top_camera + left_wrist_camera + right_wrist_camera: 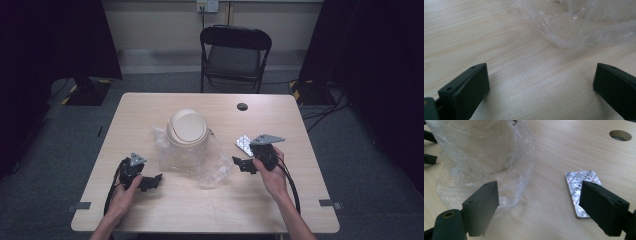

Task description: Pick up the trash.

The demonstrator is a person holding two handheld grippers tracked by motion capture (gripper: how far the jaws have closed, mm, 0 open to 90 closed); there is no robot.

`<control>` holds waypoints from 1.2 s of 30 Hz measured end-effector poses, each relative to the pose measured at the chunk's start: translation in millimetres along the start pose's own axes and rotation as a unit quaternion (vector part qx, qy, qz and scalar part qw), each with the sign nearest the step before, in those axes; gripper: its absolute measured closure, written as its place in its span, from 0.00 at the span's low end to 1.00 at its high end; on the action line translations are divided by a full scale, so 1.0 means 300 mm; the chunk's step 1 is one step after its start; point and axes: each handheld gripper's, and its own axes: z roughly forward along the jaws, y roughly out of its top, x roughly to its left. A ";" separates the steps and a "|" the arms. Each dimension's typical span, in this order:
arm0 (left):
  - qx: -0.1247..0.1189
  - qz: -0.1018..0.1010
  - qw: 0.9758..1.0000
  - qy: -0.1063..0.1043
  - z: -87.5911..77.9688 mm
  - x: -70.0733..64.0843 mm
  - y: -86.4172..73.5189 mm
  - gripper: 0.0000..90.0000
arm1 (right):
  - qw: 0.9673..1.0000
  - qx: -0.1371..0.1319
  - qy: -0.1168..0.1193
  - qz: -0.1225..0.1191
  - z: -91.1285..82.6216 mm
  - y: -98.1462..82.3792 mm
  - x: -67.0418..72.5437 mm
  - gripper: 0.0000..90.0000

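Observation:
A small beige bin with a swing lid (187,128) stands mid-table inside a loose clear plastic bag (192,160). The bag (481,160) spreads over the wood around it. A silver blister pack (244,144) lies flat to the bin's right. My left gripper (152,181) rests low on the table at the left, jaws wide open, with only bare wood between them and the bag's edge (579,32) just ahead. My right gripper (240,164) is open too, held right of the bag, and the blister pack (580,190) lies by its right jaw.
The wooden table (150,110) has a round cable hole (242,106) near its far edge. A black folding chair (235,55) stands behind the table. Cables trail from both grippers toward the near edge.

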 end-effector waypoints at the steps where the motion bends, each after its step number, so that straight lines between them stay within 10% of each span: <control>1: 0.000 0.000 1.000 0.000 0.000 0.000 0.000 0.00 | 1.000 0.000 0.000 0.000 0.000 0.000 0.000 0.17; 23: 0.000 0.000 1.000 0.000 0.000 0.000 0.000 0.00 | 0.995 -0.049 0.081 -0.040 0.018 0.296 0.125 0.15; 36: 0.000 0.000 1.000 0.000 0.000 0.000 0.000 0.00 | 0.995 -0.037 0.088 -0.033 0.172 0.393 0.132 0.16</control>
